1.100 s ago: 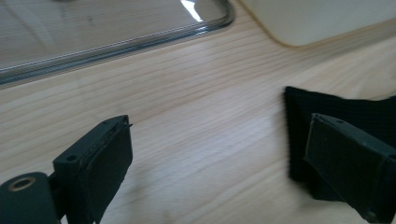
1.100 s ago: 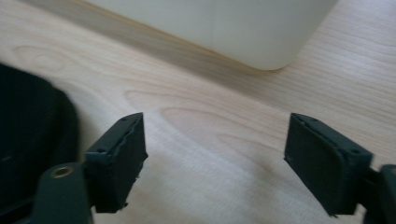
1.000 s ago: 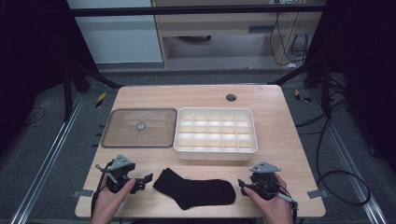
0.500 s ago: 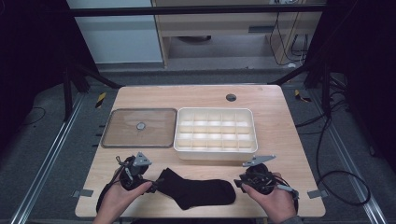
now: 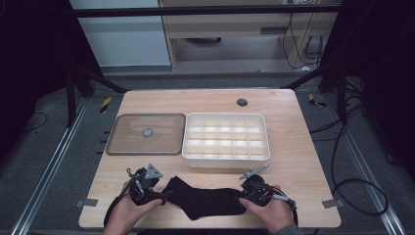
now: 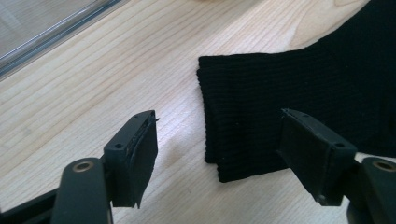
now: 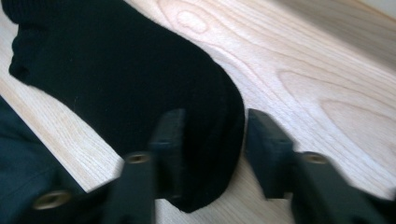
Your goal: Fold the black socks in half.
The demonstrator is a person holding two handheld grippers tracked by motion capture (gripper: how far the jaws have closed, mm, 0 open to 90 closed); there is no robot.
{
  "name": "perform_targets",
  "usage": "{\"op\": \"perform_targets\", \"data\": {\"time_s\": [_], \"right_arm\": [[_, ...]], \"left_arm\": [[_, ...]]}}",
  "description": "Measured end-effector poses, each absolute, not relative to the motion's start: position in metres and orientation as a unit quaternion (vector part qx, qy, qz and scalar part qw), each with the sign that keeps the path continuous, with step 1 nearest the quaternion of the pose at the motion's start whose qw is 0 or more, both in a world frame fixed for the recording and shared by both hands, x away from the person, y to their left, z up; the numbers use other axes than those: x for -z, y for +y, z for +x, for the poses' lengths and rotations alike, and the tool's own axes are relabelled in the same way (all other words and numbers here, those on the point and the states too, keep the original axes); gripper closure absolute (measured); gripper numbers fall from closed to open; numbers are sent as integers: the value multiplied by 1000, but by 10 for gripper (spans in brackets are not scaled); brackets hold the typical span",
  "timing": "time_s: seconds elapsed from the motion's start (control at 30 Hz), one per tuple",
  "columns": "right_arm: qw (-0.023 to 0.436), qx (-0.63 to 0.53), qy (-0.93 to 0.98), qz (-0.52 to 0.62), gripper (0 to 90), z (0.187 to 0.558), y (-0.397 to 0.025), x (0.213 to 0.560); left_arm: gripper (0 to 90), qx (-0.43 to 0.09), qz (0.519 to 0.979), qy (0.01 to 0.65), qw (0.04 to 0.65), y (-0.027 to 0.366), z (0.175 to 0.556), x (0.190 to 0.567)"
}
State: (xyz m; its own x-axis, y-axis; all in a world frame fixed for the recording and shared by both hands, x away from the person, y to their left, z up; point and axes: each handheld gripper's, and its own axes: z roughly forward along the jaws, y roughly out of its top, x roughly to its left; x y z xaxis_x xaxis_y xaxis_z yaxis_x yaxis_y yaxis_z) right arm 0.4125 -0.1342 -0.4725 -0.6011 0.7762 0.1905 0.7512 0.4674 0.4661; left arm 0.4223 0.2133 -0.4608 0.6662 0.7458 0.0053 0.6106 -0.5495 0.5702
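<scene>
Sock (image 5: 203, 200) lies flat, low in the middle of the high view, on the table (image 5: 293, 161) below the tray (image 5: 225, 136) and lid (image 5: 145, 134). Left gripper (image 6: 217, 144) has jaws wide, straddling the cuff edge. Right gripper (image 7: 212, 140) has jaws partly closed around the toe end, not clearly pinching.

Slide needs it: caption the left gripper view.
Left gripper, jaws open, straddles the black sock's cuff on the wooden table.
</scene>
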Motion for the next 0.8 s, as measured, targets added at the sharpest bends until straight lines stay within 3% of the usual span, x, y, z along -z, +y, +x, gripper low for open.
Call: {"op": "perform_targets", "data": {"time_s": [0.03, 0.07, 0.13, 0.4, 0.8], "right_arm": [[24, -260, 856, 446, 646, 412, -134, 473], [23, -258, 866, 427, 760, 413, -132, 471], [32, -255, 872, 417, 800, 411, -130, 470], [43, -257, 873, 412, 805, 408, -130, 469], [47, -261, 877, 401, 810, 411, -126, 462]], "left_arm": [[311, -124, 871, 389, 272, 213, 422, 461], [337, -124, 871, 390, 270, 214, 423, 461], [378, -112, 873, 391, 271, 217, 424, 464], [515, -96, 878, 384, 269, 207, 428, 469], [637, -65, 885, 384, 254, 199, 443, 476]]}}
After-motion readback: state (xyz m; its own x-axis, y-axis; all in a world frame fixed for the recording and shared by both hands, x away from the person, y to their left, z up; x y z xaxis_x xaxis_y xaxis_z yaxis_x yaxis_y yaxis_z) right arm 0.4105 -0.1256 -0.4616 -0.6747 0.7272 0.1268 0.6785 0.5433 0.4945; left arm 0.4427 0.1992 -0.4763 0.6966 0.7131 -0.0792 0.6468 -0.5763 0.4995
